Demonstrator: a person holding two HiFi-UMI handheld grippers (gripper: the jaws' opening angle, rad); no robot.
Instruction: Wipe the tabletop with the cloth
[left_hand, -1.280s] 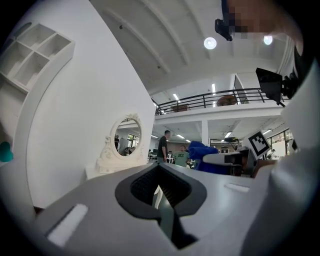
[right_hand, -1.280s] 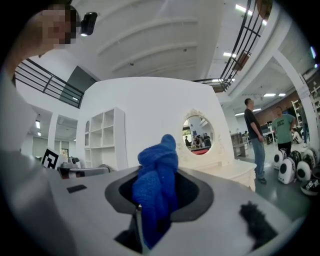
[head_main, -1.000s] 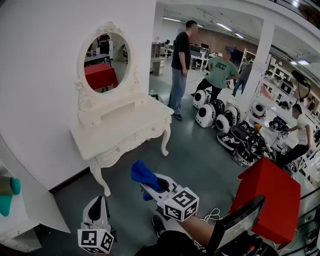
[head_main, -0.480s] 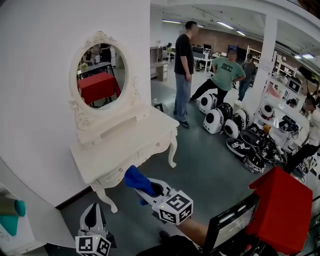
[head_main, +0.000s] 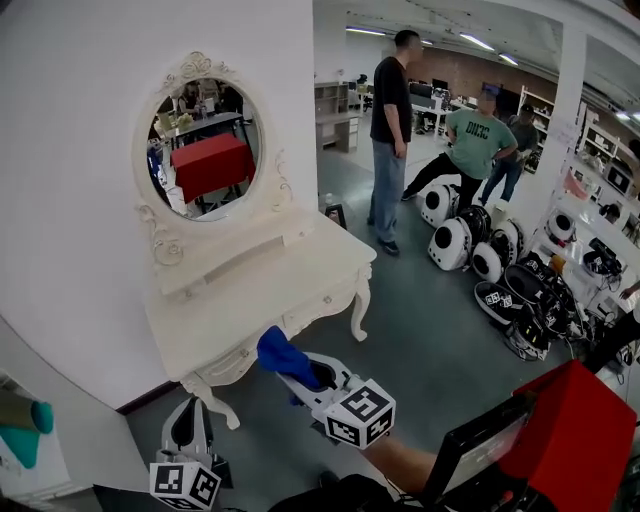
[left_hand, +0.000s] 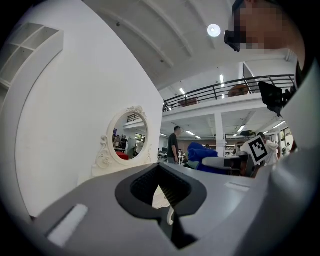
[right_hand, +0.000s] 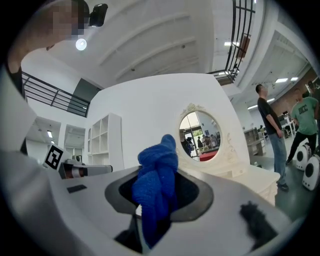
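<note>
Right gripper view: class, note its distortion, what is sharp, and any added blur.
Right gripper view: fisheye, black corners; the blue cloth in the right tongs is sharp; a mosaic patch covers the top left. Head view: evenly lit, no glare on the mirror.

Green shirt (head_main: 478, 140) print too blurred to read.

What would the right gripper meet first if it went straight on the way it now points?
Most likely the front edge of the white dressing table, just ahead of the blue cloth held in the jaws of the right gripper. Nothing shows between them, though depth is hard to judge.
</note>
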